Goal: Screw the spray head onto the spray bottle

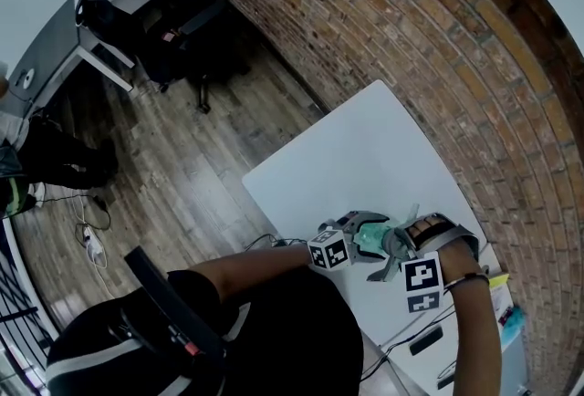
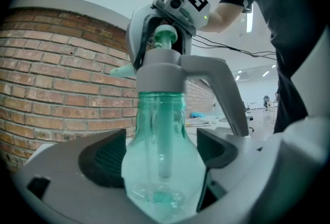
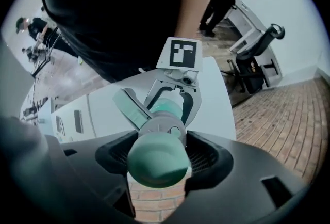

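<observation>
Here, the spray bottle (image 1: 372,239) is gripped by both grippers over the white desk (image 1: 365,148).
At the left, the left gripper (image 2: 163,158) is held nearly level, and its jaws are clamped on the bottle's clear green body. The spray head (image 2: 165,70), grey with a green top and nozzle, is seated on the bottle's neck. At the right, the right gripper (image 3: 157,158) is pointed down from above, and its jaws are closed on the spray head's top.
</observation>
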The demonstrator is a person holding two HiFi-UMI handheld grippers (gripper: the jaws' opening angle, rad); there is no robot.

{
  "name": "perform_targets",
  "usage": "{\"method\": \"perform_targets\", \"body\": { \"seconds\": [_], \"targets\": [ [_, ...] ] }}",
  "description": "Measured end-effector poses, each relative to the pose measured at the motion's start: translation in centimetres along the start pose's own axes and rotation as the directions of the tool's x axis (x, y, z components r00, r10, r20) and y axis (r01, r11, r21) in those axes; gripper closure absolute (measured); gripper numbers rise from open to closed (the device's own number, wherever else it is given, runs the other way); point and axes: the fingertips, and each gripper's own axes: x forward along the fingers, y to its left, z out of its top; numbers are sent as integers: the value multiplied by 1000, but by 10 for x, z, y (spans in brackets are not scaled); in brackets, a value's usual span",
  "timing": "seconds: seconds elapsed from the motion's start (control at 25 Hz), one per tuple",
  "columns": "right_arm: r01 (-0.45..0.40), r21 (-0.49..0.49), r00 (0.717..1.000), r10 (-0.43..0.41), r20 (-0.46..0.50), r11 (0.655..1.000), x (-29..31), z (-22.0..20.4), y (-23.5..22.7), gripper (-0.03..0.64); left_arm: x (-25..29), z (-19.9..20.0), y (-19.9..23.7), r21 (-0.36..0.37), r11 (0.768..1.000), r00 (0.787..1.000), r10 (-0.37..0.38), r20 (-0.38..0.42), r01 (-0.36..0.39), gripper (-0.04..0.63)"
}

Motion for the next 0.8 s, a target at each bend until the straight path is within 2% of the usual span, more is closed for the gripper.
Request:
{"method": "perform_targets", "body": {
  "seconds": [0.2,0.44,0.72,0.8],
  "targets": [
    [-29,160,998,20,60,987,1,-2,-1,330,-2,-2,-1,21,1000,1000,-7,0,7,183],
    [-78,286,995,58,78,955,3,-1,-1,330,-6,-6,-4,56,998,999,-33,1,33,172],
    [-74,322,993,41,108,944,2,1,-1,330,-12,-12,-8,93,994,999,-50,-2,50,154],
    [-76,346,993,38,115,935,2,1,-2,330,-11,-19,-12,139,988,998,-63,-23,66,91]
  ]
}}
